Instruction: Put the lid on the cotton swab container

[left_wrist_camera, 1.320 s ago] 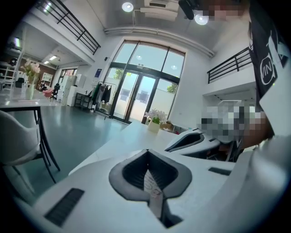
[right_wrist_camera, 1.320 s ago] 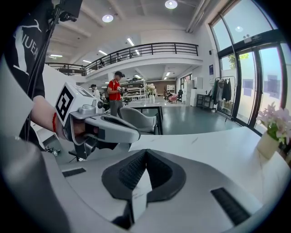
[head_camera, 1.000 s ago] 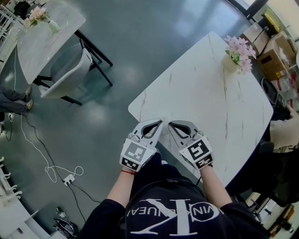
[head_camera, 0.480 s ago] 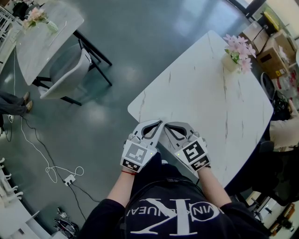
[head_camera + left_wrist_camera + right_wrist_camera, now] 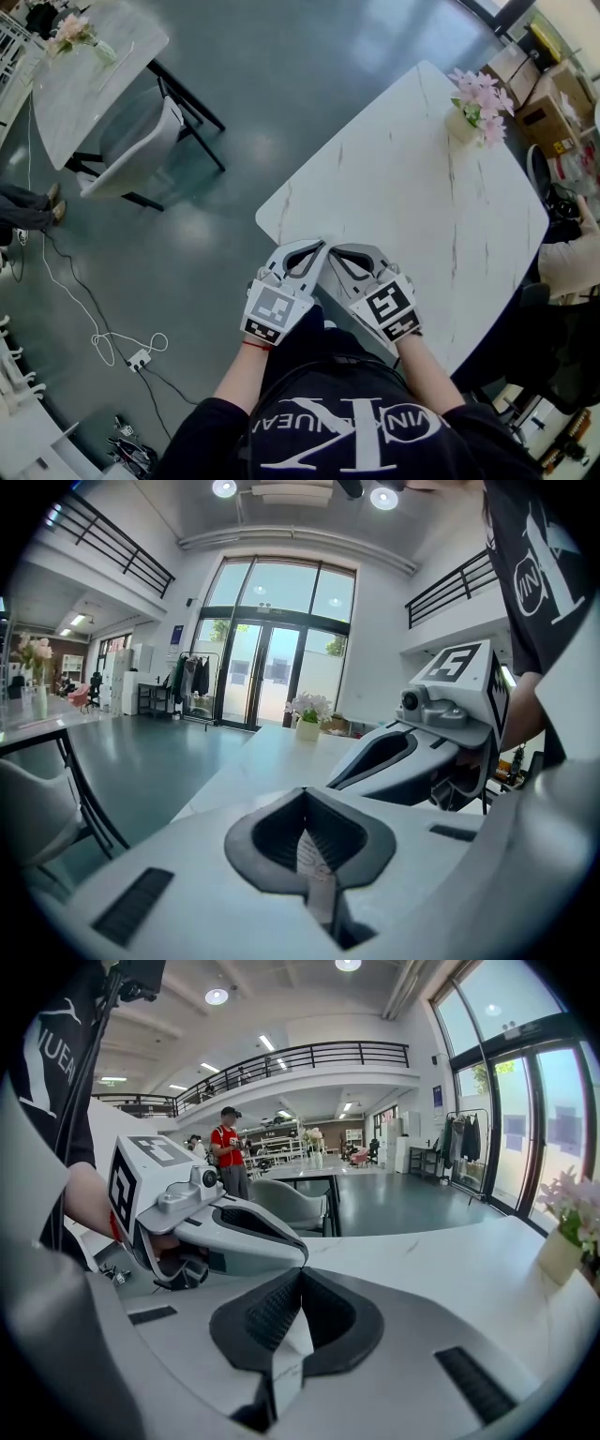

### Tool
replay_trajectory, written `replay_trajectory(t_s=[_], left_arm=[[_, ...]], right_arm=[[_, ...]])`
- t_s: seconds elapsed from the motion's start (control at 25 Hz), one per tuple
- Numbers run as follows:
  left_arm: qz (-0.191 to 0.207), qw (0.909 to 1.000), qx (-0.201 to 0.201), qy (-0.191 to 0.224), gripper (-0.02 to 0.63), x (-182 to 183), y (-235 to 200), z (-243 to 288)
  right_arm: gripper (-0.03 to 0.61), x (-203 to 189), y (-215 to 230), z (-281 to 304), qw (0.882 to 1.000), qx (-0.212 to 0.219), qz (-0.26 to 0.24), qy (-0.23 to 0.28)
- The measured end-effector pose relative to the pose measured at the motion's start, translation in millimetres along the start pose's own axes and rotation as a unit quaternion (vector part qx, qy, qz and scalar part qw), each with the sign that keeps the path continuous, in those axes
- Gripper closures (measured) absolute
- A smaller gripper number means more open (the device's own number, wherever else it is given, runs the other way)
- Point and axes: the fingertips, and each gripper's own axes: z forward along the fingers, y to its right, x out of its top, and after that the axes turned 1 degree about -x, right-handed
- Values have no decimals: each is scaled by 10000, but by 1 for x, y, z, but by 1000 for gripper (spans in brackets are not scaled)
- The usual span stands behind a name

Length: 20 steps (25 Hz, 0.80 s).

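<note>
The white marbled desk point(image 5: 422, 187) takes up the right half of the head view, above a grey floor point(image 5: 281, 84). Well off the desk's left side stand a second table point(image 5: 84, 75) and a pale chair point(image 5: 141, 145). At the desk's near corner the person holds both tools side by side over the edge. The left gripper point(image 5: 322, 247) is pinched closed, tips meeting, with only the desk top showing through the hollow behind them. The right gripper point(image 5: 334, 251) is closed the same way and holds nothing. Compared with a second ago, the right gripper has swung inward, so its tip now sits just beside the left one's tip, where a clear gap lay before; the left gripper has not shifted. At the desk's far corner a small vase of pink flowers point(image 5: 478, 108) stands as it did. A white cable point(image 5: 112, 342) trails on the floor left of the desk. None of the views shows where the cotton swab container or its lid is.
</note>
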Motion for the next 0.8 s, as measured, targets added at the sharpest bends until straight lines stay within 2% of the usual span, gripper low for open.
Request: replay_trajectory(t_s=[0.52,0.8], left_arm=[[408,9990,-102,-139,609,-3,2,2],[106,9999,-128,6,609,-2,0,1]], right_arm=[[575,-2,-2,2,9995,-53,-294,-128],[575,-1,-1,1,9999,-54,-114,-44]])
